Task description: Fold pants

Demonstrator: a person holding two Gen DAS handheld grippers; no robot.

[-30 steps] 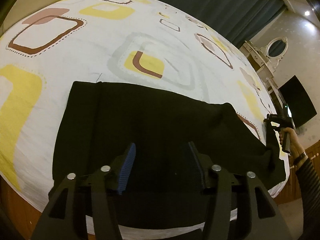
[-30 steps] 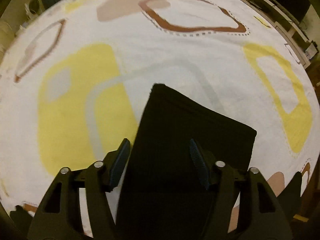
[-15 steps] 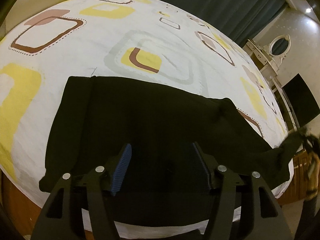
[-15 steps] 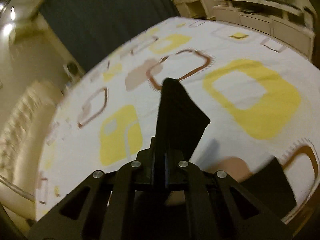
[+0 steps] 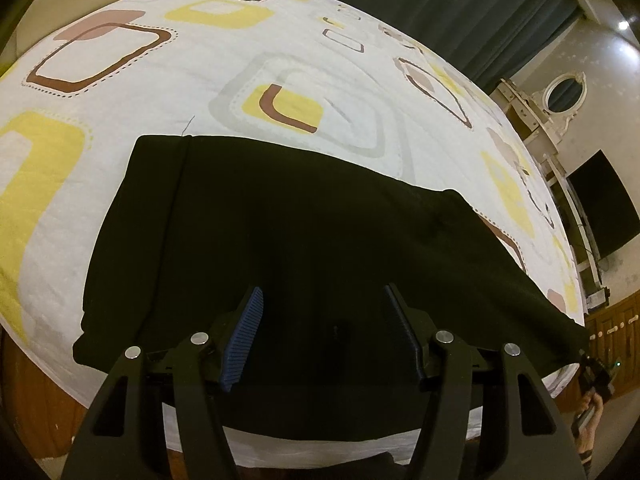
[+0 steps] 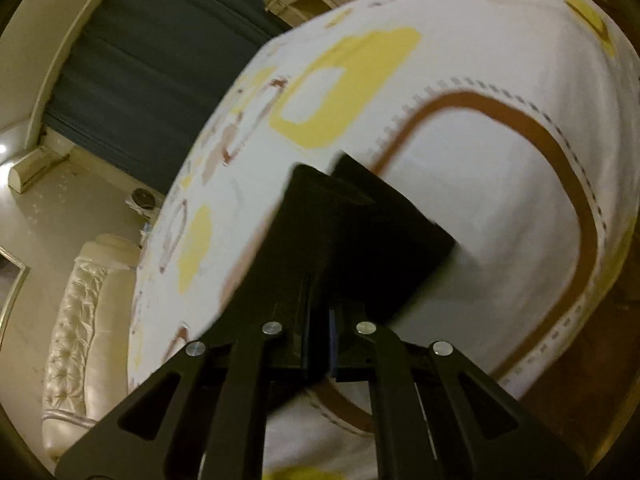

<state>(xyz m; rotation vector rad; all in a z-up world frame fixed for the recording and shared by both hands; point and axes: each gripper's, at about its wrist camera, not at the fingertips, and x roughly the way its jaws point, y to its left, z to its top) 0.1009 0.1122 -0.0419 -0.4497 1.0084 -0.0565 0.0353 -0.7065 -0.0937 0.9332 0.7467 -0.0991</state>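
From my left wrist view, my left tongs (image 5: pixel 320 332) gape wide over the black pants (image 5: pixel 304 232), spread across the patterned bed (image 5: pixel 304 64). From my right wrist view, my right tongs (image 6: pixel 319 340) clamp a lifted pants (image 6: pixel 352 240) end.

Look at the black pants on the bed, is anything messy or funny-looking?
Not really. The black pants lie mostly flat on the patterned bedsheet, but the leg end is lifted, pinched in the right tool. The left tool hovers open over them.
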